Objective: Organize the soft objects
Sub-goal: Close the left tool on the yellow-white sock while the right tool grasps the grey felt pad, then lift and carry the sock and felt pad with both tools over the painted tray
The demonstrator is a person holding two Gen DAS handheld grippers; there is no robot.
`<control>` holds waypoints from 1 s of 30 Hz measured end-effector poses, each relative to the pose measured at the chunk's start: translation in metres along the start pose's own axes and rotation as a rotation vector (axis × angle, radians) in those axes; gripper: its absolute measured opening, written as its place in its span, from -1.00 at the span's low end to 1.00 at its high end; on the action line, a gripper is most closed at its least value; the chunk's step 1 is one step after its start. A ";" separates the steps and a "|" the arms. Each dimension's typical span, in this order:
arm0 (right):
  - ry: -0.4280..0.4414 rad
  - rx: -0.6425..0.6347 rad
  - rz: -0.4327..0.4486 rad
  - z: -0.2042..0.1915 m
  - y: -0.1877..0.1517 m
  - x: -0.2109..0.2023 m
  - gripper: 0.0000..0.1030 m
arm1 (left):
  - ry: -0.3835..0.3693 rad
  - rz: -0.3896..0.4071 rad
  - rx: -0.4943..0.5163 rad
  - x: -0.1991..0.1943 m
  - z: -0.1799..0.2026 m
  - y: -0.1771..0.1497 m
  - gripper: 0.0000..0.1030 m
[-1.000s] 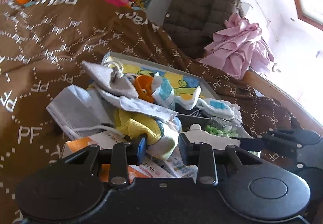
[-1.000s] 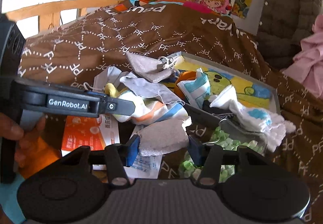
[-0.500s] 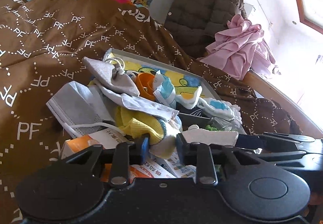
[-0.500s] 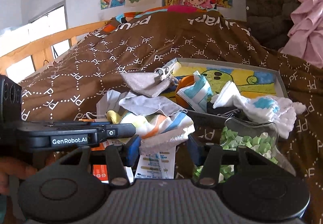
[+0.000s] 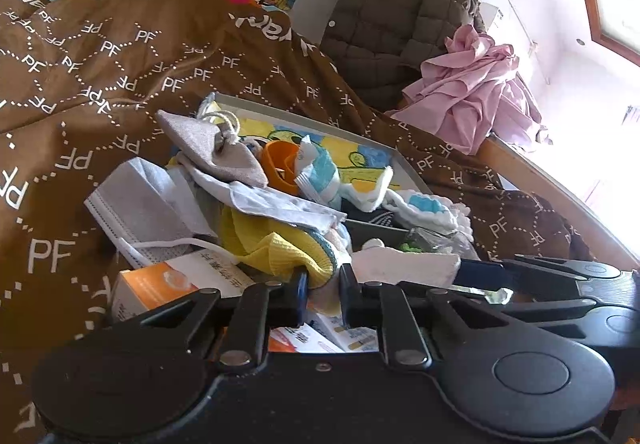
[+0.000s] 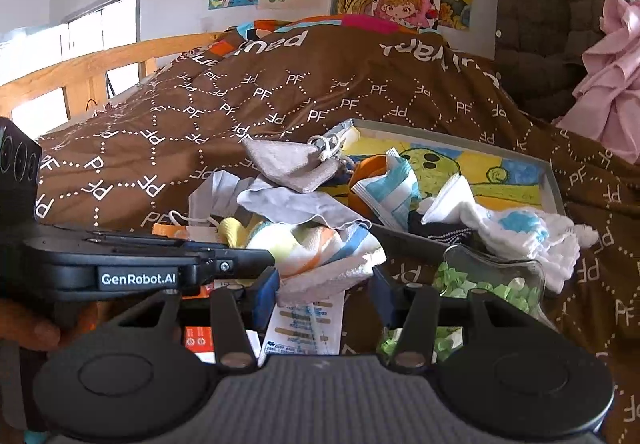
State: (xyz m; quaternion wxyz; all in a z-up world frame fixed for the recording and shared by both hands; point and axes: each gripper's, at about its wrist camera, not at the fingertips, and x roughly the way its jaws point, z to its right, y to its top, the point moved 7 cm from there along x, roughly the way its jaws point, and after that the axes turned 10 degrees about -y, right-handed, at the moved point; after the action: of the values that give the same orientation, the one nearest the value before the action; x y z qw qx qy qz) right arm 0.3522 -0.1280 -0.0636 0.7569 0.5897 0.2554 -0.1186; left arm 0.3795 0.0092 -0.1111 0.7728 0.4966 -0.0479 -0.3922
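A pile of soft things lies on the brown bedspread by a grey tray [image 5: 404,168]: a beige drawstring pouch [image 5: 216,152], a grey face mask [image 5: 148,204], a white and blue sock [image 5: 424,208]. My left gripper [image 5: 323,296] is shut on the yellow striped cloth [image 5: 280,248] at the pile's near edge. My right gripper [image 6: 326,294] is open, its fingers either side of the same cloth's white corner [image 6: 320,272]. The right gripper also shows at the right of the left wrist view [image 5: 480,272], and the left gripper at the left of the right wrist view [image 6: 224,264].
An orange and white box [image 5: 160,284] and paper packets [image 6: 308,324] lie under the pile. A clear container of green bits [image 6: 492,284] sits at the right. A quilted jacket [image 5: 400,16] and pink cloth [image 5: 472,100] are behind. A wooden rail [image 6: 80,72] runs at left.
My left gripper has closed onto the yellow striped cloth. My right gripper has let go of the grey-white piece and drawn back and up a little.
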 end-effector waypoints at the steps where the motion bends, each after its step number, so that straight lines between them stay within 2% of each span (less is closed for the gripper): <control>1: -0.002 -0.002 0.004 0.000 0.000 -0.001 0.04 | -0.004 -0.002 -0.004 0.000 0.002 -0.001 -0.68; 19: -0.047 -0.039 0.140 0.013 0.021 -0.035 0.03 | -0.011 0.031 -0.067 -0.017 0.022 0.009 -0.72; 30: -0.086 0.041 0.242 0.045 0.039 -0.057 0.03 | -0.017 0.080 -0.042 -0.041 0.050 0.020 -0.73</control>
State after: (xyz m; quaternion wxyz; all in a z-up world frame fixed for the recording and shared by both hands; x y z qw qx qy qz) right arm 0.3338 -0.1674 0.0065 0.7637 0.6261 0.1471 -0.0567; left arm 0.3393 0.0037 -0.0567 0.7977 0.4746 -0.0658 -0.3662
